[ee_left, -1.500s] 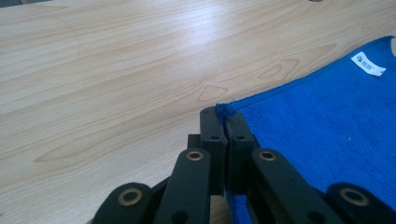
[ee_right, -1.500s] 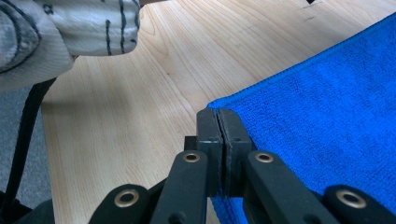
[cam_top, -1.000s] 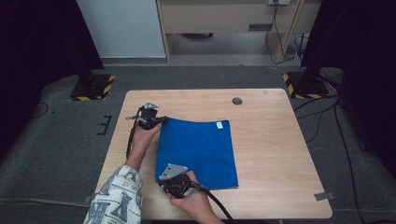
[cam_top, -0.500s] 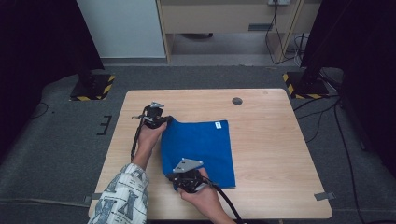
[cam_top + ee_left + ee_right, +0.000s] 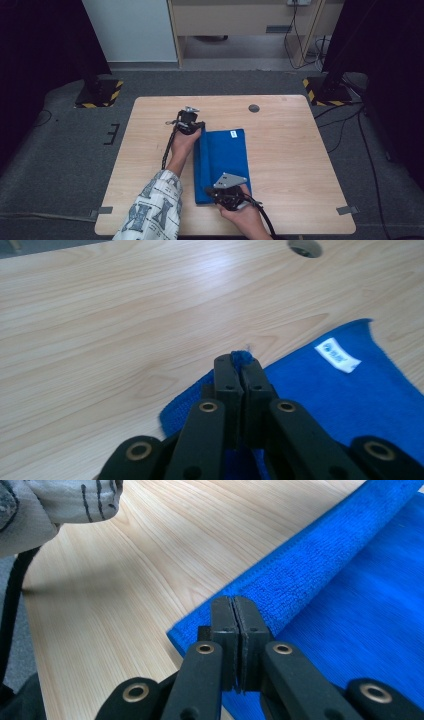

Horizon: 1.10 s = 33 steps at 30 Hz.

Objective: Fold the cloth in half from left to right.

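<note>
Left edge of the blue towel (image 5: 225, 162) has been carried rightward across the worktop (image 5: 150, 145) over the last second: visible cloth has narrowed from a wide rectangle to a strip, so the fold in half is judged well under way, not yet laid flat

Left gripper (image 5: 189, 121) is clenched on the far corner, a tuft of blue pinched between its jaws in the left gripper view (image 5: 243, 360). Right gripper (image 5: 229, 192) is clenched on the near corner, jaws shut over the hem in the right gripper view (image 5: 235, 611). Lifted edge is seen rolled over as a ridge above the lower layer

Towel lies mid-worktop, slightly right of centre, white label (image 5: 233, 133) near its far right corner

Around: round grommet (image 5: 254, 108) set in the worktop beyond the towel, well apart; cable trailing from the left gripper beside the patterned sleeve (image 5: 155, 205). Nothing is placed in the fold path; right-hand half of the worktop is bare
</note>
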Motion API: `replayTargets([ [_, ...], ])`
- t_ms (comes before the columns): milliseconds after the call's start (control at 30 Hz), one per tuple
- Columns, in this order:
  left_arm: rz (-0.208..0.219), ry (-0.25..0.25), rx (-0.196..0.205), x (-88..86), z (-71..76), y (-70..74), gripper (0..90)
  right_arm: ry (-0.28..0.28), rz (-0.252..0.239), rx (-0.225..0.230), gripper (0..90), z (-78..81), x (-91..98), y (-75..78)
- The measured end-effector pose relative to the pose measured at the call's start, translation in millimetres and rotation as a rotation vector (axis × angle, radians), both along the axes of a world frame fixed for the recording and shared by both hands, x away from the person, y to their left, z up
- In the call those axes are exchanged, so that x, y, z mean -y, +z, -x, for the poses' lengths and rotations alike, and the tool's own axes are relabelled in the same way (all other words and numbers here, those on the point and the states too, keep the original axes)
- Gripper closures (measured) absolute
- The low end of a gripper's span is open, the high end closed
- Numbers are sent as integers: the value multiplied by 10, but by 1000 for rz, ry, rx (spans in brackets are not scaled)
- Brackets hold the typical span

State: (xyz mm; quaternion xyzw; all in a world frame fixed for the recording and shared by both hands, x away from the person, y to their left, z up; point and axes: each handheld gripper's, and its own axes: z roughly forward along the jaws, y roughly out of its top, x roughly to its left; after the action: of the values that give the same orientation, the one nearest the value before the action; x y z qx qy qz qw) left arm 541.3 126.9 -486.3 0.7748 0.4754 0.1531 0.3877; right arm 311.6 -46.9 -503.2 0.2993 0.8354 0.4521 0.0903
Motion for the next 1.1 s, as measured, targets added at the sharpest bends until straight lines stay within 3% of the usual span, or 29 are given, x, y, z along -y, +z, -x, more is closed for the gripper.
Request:
replayTargets([
  [233,6,-28,-2,273,-19,-46,878,-14,23,-5,886,0,185,-36],
  [667,24,-40,2,446,2,-33,875,-26,46,5,885,49,376,32],
  [1100,24,-72,2,756,6,20,874,-37,51,4,884,82,578,75],
])
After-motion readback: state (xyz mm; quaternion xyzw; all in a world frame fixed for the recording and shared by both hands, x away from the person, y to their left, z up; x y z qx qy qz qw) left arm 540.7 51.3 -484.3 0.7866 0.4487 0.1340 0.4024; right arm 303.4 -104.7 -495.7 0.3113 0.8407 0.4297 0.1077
